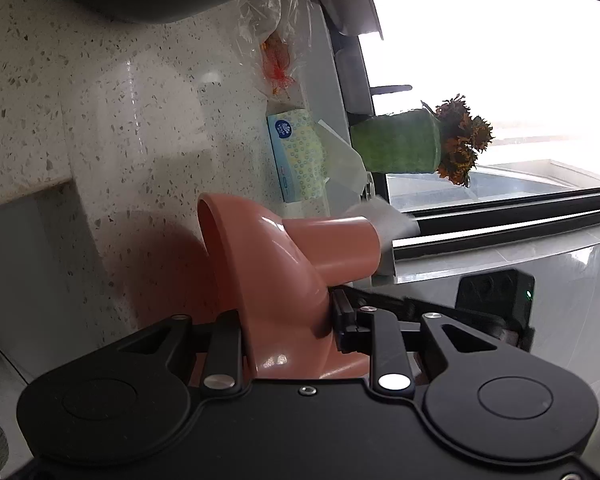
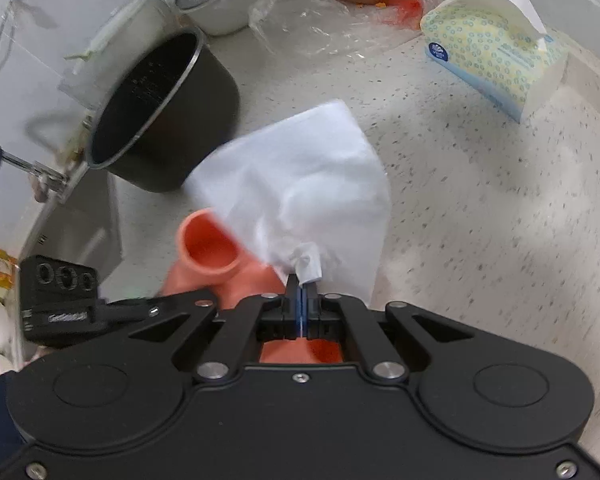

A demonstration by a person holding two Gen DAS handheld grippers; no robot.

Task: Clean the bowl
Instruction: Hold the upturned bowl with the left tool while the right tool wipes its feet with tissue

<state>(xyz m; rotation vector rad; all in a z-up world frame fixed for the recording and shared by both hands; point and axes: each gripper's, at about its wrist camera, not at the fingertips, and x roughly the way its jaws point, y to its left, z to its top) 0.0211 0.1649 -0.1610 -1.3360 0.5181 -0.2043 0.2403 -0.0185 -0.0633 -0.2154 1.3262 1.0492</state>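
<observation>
So the left gripper (image 1: pixel 288 320) is clamped on the wall of the pink bowl (image 1: pixel 268 264), one finger inside the rim and one outside, holding it up off the speckled counter (image 1: pixel 148 128) and tipped on its side so the tall foot points toward the window. The right gripper (image 2: pixel 300 292) has its fingers pinched tight on a bunched corner of a white tissue (image 2: pixel 300 184), and the rest of the sheet fans out loose over the bowl's outside, right next to the foot. Pretty blurry there, so I can't tell if the tissue is actually pressing on the bowl or just draped over it. Further back on the counter sit a tissue box (image 2: pixel 496 60) with a sheet poking out, a crinkly clear plastic bag (image 2: pixel 320 12), and a dark pot (image 2: pixel 156 108) leaning on its side. On the windowsill stands a green vase (image 1: pixel 400 144) with dried orange flowers.
</observation>
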